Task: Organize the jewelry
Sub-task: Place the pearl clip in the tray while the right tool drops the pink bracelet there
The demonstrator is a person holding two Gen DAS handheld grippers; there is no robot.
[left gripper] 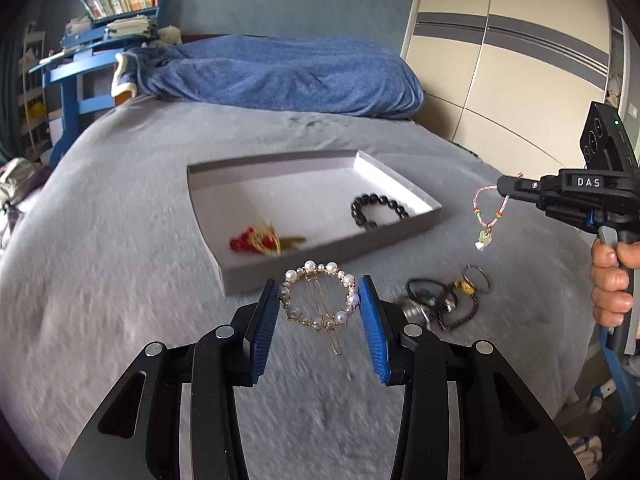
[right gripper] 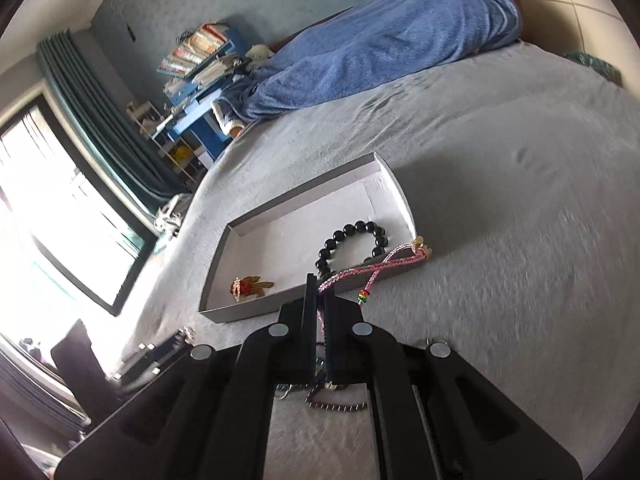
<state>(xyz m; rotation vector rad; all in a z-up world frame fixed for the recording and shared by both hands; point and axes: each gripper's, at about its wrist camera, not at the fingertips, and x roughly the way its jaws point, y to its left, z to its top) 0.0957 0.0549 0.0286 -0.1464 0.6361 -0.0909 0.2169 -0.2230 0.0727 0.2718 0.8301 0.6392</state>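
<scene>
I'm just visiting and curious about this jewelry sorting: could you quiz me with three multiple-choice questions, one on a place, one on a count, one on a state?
1. Where does the black bead bracelet lie?
A in the grey box
B on the blue blanket
C on the floor

2. How many pieces lie in the box?
A two
B four
C none

3. What is between the left gripper's jaws?
A nothing
B a pearl ring clip
C a pink cord

A: it rests on the box's white floor.
A: the bracelet and a red-gold piece.
B: the blue pads flank the clip.

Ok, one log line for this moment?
left hand-held gripper: shut on pearl hair clip | right hand-held gripper: shut on pink cord bracelet | tray: black bead bracelet, red-gold piece
</scene>
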